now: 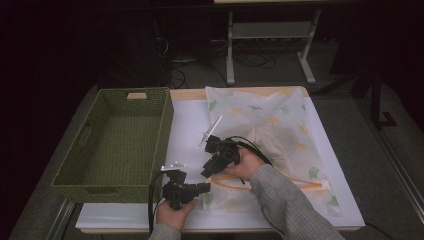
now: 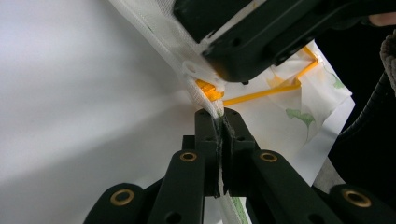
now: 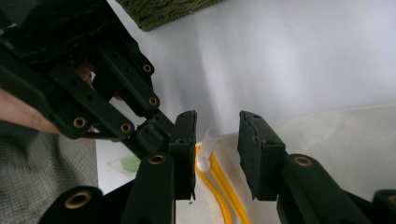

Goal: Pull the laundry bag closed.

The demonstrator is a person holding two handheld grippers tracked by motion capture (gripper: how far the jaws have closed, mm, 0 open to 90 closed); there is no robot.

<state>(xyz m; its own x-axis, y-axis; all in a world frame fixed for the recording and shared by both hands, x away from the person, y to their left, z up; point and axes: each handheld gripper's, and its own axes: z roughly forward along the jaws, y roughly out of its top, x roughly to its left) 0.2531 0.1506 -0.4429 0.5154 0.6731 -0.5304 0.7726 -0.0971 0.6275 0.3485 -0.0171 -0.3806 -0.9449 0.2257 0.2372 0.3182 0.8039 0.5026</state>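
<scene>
Left gripper view, left tongs (image 2: 222,116) pinching mesh bag (image 2: 154,28) edge, right tongs (image 3: 217,140) apart around zipper pull (image 3: 208,144).

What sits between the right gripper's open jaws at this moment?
In the right gripper view, the white zipper pull at the end of the orange zipper stands in the gap of the right gripper; neither pad touches it.

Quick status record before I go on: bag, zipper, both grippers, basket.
bag: white mesh laundry bag with leaf print, flat on the table
zipper: orange, along the bag's near edge
zipper pull: white tab, between the right gripper's open jaws, not pinched
left gripper: shut on the bag's corner edge
right gripper: open, over the pull
basket: green woven, left of the bag
</scene>
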